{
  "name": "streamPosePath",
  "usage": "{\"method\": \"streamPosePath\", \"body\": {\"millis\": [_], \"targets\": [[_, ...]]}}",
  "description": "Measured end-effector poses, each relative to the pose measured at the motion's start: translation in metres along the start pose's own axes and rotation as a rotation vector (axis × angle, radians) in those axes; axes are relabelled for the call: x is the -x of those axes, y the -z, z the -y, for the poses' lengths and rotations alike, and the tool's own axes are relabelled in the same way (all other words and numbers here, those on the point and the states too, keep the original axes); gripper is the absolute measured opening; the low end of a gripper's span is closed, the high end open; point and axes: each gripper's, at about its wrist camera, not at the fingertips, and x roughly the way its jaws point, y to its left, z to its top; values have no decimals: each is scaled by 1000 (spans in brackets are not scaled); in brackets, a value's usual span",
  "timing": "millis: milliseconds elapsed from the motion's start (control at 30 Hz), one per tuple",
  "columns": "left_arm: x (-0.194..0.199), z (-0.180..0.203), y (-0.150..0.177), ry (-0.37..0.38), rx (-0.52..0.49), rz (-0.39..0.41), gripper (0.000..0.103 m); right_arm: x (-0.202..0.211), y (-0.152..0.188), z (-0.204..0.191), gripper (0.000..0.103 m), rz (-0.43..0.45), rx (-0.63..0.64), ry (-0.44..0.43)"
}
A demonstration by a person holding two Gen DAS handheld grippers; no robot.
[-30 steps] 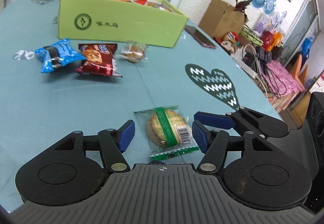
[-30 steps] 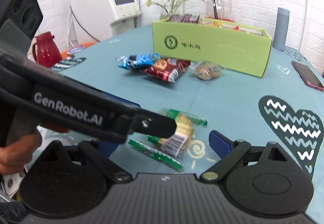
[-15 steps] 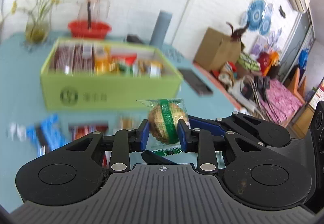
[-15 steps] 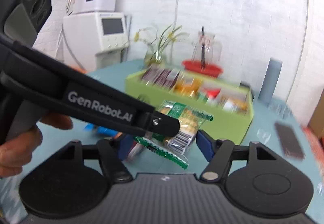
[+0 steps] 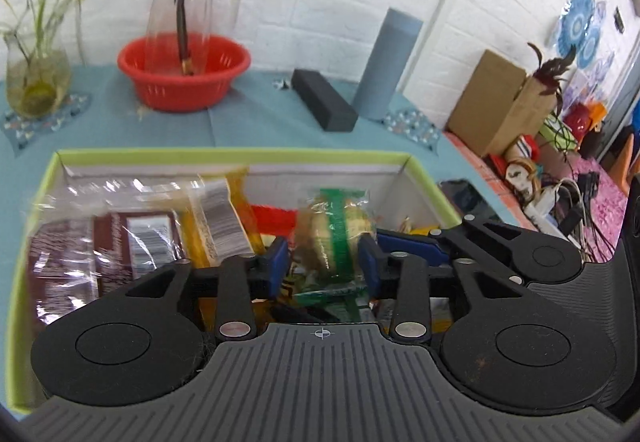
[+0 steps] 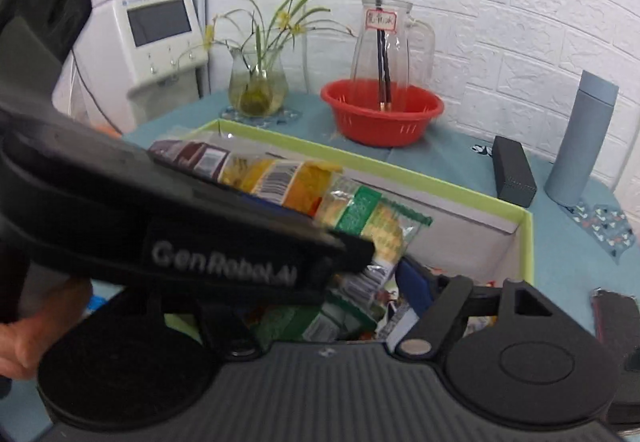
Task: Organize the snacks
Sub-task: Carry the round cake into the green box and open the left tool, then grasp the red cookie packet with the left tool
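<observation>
Left wrist view showed the left claw (image 5: 323, 262) above the green box (image 5: 236, 155), its jaws having just eased apart after a tight squeeze; the biscuit packet (image 5: 334, 232) with the green band sat between the blue pads (image 5: 277, 262), and I could not tell whether they were touching it or just clear. The packet hung over the box's right half, toward two o'clock of the dark chocolate packs (image 5: 100, 242) and beside the yellow packs (image 5: 236, 218).

To do the drop well, I judged the jaws should part fully while level over the open pocket at the right wall, then lift straight up so the wrapper did not snag.

In the right wrist view the right claw (image 6: 320, 306) stood partly open with nothing seen pinched, its left finger hidden behind the other tool.

Room was tight: the box's far rim at twelve o'clock, its right wall at three, and the two tools crossing closely. Beyond the rim stood a red basket (image 5: 184, 72), clear.
</observation>
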Motion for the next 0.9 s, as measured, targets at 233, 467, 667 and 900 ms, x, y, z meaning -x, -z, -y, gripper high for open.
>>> {"method": "streamPosePath", "body": {"millis": [233, 467, 667, 900], "targets": [[48, 11, 1, 30, -18, 116, 41, 46, 1, -13, 92, 110, 31, 60], [144, 22, 41, 61, -2, 255, 63, 130, 42, -52, 92, 182, 45, 63], [184, 10, 122, -22, 59, 234, 67, 144, 113, -94, 92, 73, 6, 2], [179, 0, 188, -95, 110, 106, 63, 125, 138, -137, 92, -15, 29, -59]]}}
